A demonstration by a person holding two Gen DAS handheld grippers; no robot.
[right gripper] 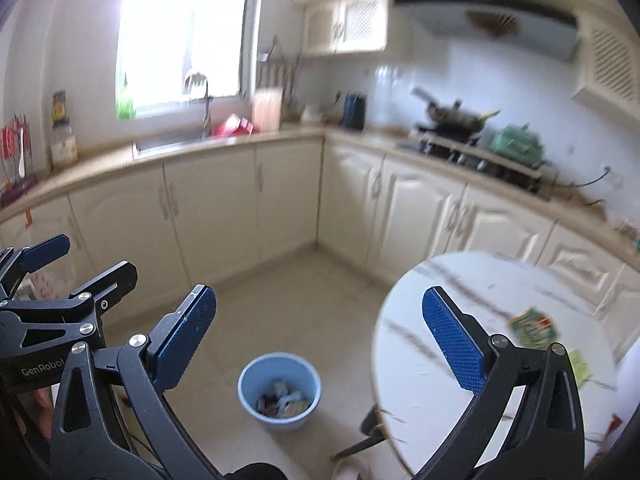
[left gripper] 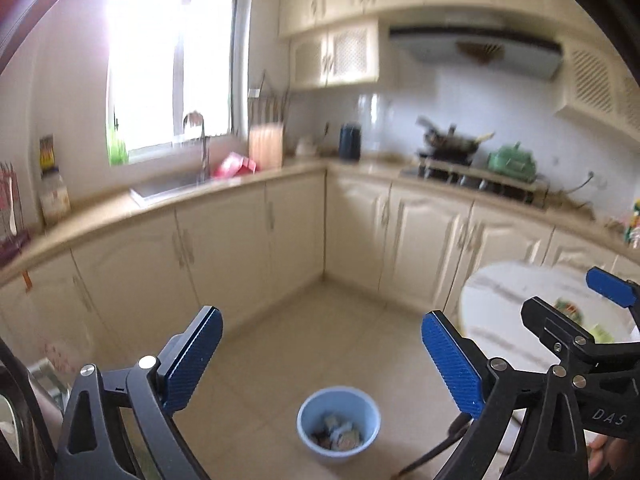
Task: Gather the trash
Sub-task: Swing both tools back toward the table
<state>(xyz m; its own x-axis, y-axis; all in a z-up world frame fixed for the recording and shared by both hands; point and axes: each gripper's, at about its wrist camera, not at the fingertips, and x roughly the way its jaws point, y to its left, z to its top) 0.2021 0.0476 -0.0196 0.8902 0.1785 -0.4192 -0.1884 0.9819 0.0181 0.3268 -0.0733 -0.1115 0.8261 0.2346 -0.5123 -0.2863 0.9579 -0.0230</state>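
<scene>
A light blue bin [left gripper: 338,424] stands on the tiled floor below both grippers, with several crumpled wrappers inside; the right wrist view shows the bin [right gripper: 280,388] too. My left gripper [left gripper: 320,332] is open and holds nothing. My right gripper [right gripper: 320,312] is also wide open and holds nothing. Each appears in the other's view: the right gripper [left gripper: 572,296] over the table, the left gripper [right gripper: 84,260] at the left edge. On the round white marbled table [right gripper: 460,312] lie a green wrapper [right gripper: 534,328] and a paler green wrapper [right gripper: 580,364].
Cream base cabinets [left gripper: 248,240] wrap around the corner behind the bin. The counter carries a sink [left gripper: 176,188], a stove with a wok [left gripper: 452,146] and a green kettle [left gripper: 512,162]. A dark table leg [right gripper: 368,436] angles to the floor right of the bin.
</scene>
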